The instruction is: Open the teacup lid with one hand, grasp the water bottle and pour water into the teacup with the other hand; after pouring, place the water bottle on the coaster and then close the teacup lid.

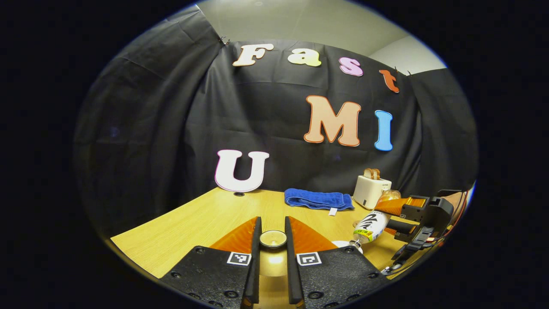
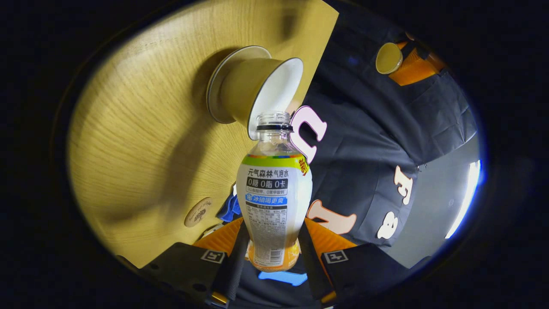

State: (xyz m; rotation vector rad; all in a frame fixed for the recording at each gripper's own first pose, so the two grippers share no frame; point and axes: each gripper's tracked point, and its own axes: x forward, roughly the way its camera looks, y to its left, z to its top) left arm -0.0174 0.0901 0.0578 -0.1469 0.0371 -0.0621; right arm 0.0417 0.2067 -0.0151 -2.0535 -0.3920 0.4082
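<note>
1. My right gripper (image 2: 270,253) clamps the bottle (image 2: 272,193), tipped, mouth at the teacup (image 2: 253,88) rim.
2. My left gripper (image 1: 272,253) pinches the lid (image 1: 273,238), held beside that teacup.
3. The coaster (image 2: 198,212) lies nearer me than the teacup.

One clear plastic water bottle with a white label (image 2: 273,193), uncapped, is in the scene, seen again tilted at the right (image 1: 372,226) in the left gripper view. One beige ceramic teacup with a white inside (image 2: 257,88) sits on one matching round saucer (image 2: 213,92). One round beige teacup lid (image 1: 273,239) is counted, far off (image 2: 388,58) in the right gripper view. One round wooden coaster (image 2: 198,212) lies near. One folded blue towel (image 1: 318,199) lies far on the one light wooden table (image 1: 193,223). One cream toaster (image 1: 371,191) stands far right, with two slices of toast (image 1: 372,173) in it. Two black-and-orange grippers, left gripper (image 1: 272,231) and right gripper (image 2: 273,253).
</note>
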